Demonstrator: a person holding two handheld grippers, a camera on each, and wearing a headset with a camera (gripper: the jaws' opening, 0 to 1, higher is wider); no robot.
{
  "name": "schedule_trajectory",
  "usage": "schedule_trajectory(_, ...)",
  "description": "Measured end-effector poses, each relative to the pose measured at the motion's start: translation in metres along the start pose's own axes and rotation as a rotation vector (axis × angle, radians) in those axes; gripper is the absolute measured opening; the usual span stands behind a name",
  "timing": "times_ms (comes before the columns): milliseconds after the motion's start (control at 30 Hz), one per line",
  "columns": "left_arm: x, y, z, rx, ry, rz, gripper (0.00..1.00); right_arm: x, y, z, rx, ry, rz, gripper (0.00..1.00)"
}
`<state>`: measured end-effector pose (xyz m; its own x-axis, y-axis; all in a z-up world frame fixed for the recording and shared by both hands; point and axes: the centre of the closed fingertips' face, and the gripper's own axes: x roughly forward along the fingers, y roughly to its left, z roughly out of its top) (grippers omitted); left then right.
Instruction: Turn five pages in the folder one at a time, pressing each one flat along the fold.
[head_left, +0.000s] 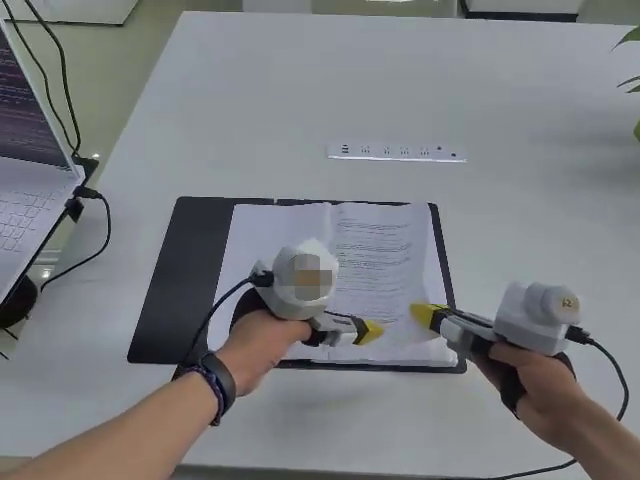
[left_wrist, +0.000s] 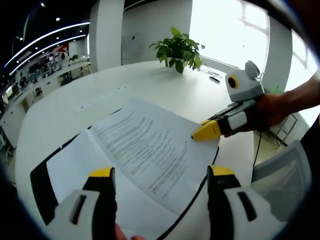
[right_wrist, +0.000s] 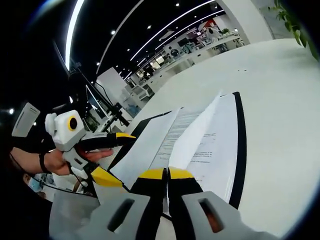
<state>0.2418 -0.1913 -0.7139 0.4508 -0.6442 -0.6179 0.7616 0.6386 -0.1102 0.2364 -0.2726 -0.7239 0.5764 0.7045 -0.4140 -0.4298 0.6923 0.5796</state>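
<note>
Flat black folder (head_left: 190, 285) open, near edge of white table (head_left: 400, 80) | smooth printed page (head_left: 380, 260) | left gripper (left_wrist: 160, 172) wide open, empty | right gripper (right_wrist: 167, 174) closed, apparently pinching page edge

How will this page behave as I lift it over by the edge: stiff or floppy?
Probably floppy: the page, pinched at its edge by the right gripper, bows upward instead of staying straight. It looks like one thin printed sheet, so it is likely light and easy to crease. The folder lies flat and open, so it should stay put.
</note>
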Motion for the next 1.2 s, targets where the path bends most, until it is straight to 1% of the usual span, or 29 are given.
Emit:
schedule_trajectory(133,-0.013,0.011,0.001,-0.016,-0.023,0.025,0.74,0.006,0.008,0.003,-0.023,0.009,0.003,0.0)
schedule_trajectory(200,-0.02,0.017,0.0,-0.021,-0.03,0.037,0.74,0.009,0.015,0.005,-0.03,0.01,0.015,0.0)
schedule_trajectory(300,-0.029,0.026,-0.003,-0.035,-0.038,0.054,0.75,0.015,0.021,0.007,-0.042,0.015,0.023,0.0)
schedule_trajectory(333,-0.033,0.029,-0.005,-0.04,-0.04,0.063,0.75,0.017,0.025,0.009,-0.048,0.015,0.028,0.0)
schedule_trajectory(400,-0.039,0.033,-0.007,-0.046,-0.045,0.071,0.75,0.021,0.032,0.011,-0.058,0.014,0.039,0.0)
schedule_trajectory(567,-0.055,0.047,-0.015,-0.066,-0.052,0.102,0.75,0.031,0.043,0.011,-0.076,0.024,0.059,0.0)
schedule_trajectory(700,-0.067,0.055,-0.021,-0.084,-0.06,0.127,0.75,0.041,0.053,0.01,-0.072,0.025,0.069,0.0)
schedule_trajectory(767,-0.074,0.059,-0.024,-0.101,-0.067,0.14,0.75,0.048,0.061,0.008,-0.07,0.024,0.081,0.0)
schedule_trajectory(833,-0.079,0.062,-0.027,-0.11,-0.07,0.154,0.75,0.055,0.068,0.007,-0.076,0.034,0.093,0.0)
schedule_trajectory(900,-0.089,0.067,-0.03,-0.128,-0.081,0.171,0.75,0.061,0.074,0.005,-0.084,0.045,0.103,0.0)
schedule_trajectory(1200,-0.122,0.082,-0.047,-0.168,-0.095,0.226,0.75,0.082,0.103,0.005,-0.108,0.065,0.155,0.0)
